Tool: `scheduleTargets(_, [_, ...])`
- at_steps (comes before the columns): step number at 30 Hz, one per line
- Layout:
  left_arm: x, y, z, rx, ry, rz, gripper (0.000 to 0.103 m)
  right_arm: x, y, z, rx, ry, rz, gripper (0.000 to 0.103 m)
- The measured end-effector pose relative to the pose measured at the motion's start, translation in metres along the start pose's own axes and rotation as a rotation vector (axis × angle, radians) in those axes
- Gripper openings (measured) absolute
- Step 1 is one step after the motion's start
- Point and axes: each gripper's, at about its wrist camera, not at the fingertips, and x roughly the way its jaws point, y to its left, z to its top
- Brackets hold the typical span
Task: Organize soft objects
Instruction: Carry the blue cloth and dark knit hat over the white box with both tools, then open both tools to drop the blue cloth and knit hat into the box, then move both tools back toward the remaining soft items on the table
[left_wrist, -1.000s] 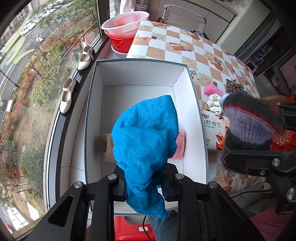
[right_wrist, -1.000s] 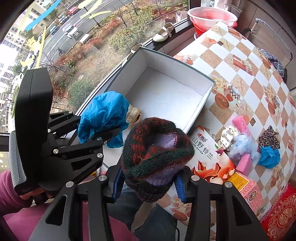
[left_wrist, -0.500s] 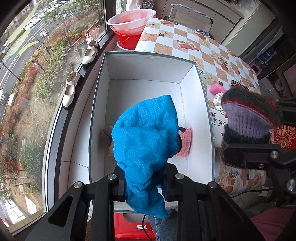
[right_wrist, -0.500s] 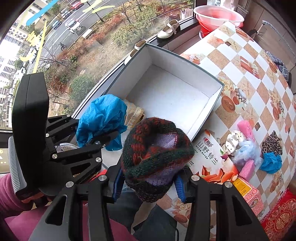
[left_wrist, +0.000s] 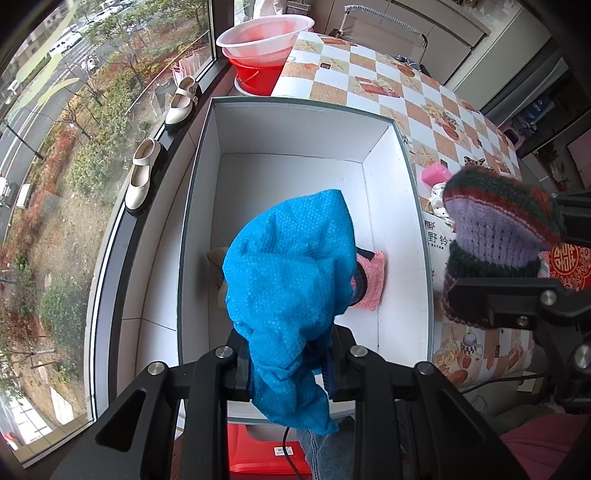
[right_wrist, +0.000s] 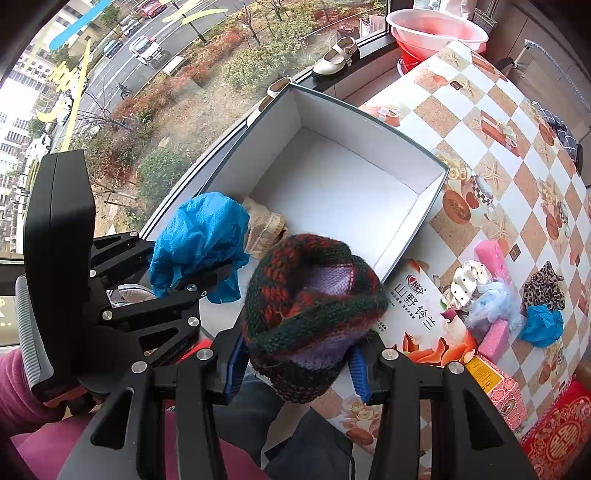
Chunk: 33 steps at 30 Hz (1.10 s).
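A crumpled blue cloth (left_wrist: 291, 269) hangs over the near end of the white box (left_wrist: 288, 136), with my left gripper (left_wrist: 288, 369) shut on its lower part. A pink knitted piece (left_wrist: 371, 280) and a beige cloth (left_wrist: 218, 258) lie on the box floor, partly hidden behind the blue cloth. My right gripper (right_wrist: 295, 365) is shut on a knitted hat (right_wrist: 310, 295) striped in red, green and purple. It holds the hat above the box's near right corner (right_wrist: 388, 273). The right wrist view shows the left gripper (right_wrist: 221, 273) and blue cloth (right_wrist: 199, 236) beside the hat.
Several loose soft things lie on the checkered tablecloth (right_wrist: 517, 110): a pink sponge (right_wrist: 491, 254), a leopard-print cloth (right_wrist: 545, 284) and a small blue cloth (right_wrist: 541, 325). A printed flat carton (right_wrist: 417, 314) lies by the box. Red basins (left_wrist: 266, 40) and shoes (left_wrist: 142, 173) line the window.
Both grips hold as before. The views have drifted slightly, so a little more of the box's far end shows.
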Motion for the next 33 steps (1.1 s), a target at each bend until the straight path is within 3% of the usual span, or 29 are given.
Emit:
scheduleTargets(14, [0.006, 0.008, -0.003, -0.024, 0.024, 0.012, 0.028, 0.013, -0.001, 0.009, -0.002, 0.018, 0.009, 0.047])
scheduleTargets(17, [0.005, 0.007, -0.003, -0.018, 0.019, 0.006, 0.032, 0.012, 0.0, 0.013, -0.007, 0.013, 0.012, 0.047])
scheduleTargets(20, [0.003, 0.002, 0.0, 0.002, 0.003, 0.029, 0.052, 0.007, 0.001, 0.018, -0.007, -0.009, 0.03, 0.048])
scheduleTargets(22, [0.002, -0.001, 0.001, 0.013, -0.006, 0.047, 0.069, 0.004, 0.001, 0.021, -0.002, -0.024, 0.041, 0.052])
scheduleTargets(25, [0.002, -0.001, 0.003, 0.009, -0.005, 0.038, 0.079, -0.002, -0.002, 0.024, 0.017, -0.049, 0.044, 0.072])
scheduleTargets(29, [0.014, 0.006, 0.006, -0.028, 0.048, 0.072, 0.083, -0.008, -0.008, 0.024, 0.043, -0.067, 0.039, 0.076])
scheduleTargets(31, [0.018, 0.011, 0.007, -0.06, 0.07, 0.061, 0.09, -0.011, -0.013, 0.023, 0.065, -0.077, 0.027, 0.102])
scheduleTargets(33, [0.023, 0.014, 0.008, -0.092, 0.093, 0.051, 0.095, -0.016, -0.018, 0.021, 0.08, -0.088, 0.02, 0.103])
